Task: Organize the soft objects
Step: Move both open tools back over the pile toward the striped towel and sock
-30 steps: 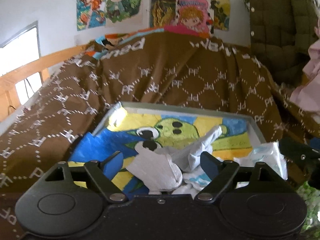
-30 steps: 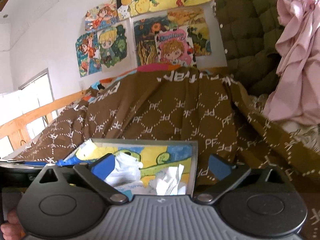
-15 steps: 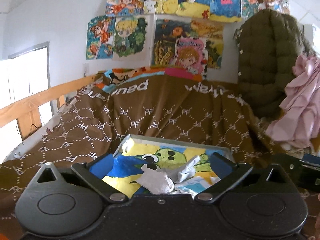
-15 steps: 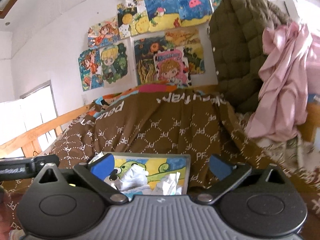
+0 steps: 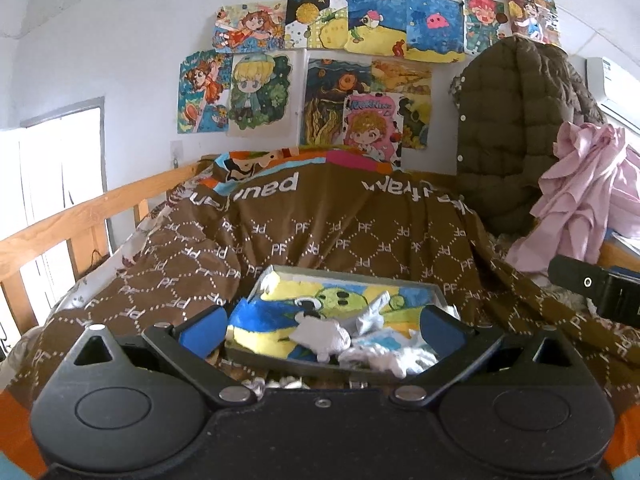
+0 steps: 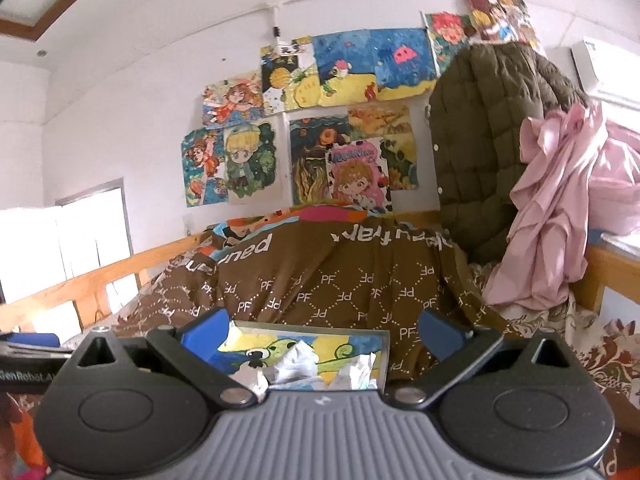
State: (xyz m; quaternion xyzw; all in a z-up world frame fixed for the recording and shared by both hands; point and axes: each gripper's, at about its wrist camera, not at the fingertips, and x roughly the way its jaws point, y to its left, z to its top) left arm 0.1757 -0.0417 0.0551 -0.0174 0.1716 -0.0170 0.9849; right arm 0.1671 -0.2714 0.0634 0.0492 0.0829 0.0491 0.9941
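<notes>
Left wrist view: the left gripper [image 5: 322, 326] is hanging over the bed with jaws spread wide, gripping nothing. Just beyond its blue fingertips [image 5: 202, 330], a shallow grey tray [image 5: 352, 278] with a cartoon-print bottom is sitting on the brown patterned blanket [image 5: 320, 236]. White socks [image 5: 324, 338] and other crumpled white soft pieces are lying inside the tray, bunched toward its near right part. A green quilted jacket [image 5: 516, 128] and pink cloth [image 5: 576, 192] are hanging at right. The right gripper's black body [image 5: 596, 292] is showing at the right edge.

Right wrist view: the right gripper [image 6: 320, 330] is hovering with jaws wide apart, empty. The tray [image 6: 385, 346] is lying between and beyond the fingers; the white socks [image 6: 300, 362] are resting in it. Drawings [image 6: 348, 68] are covering the wall behind the blanket [image 6: 328, 280].
</notes>
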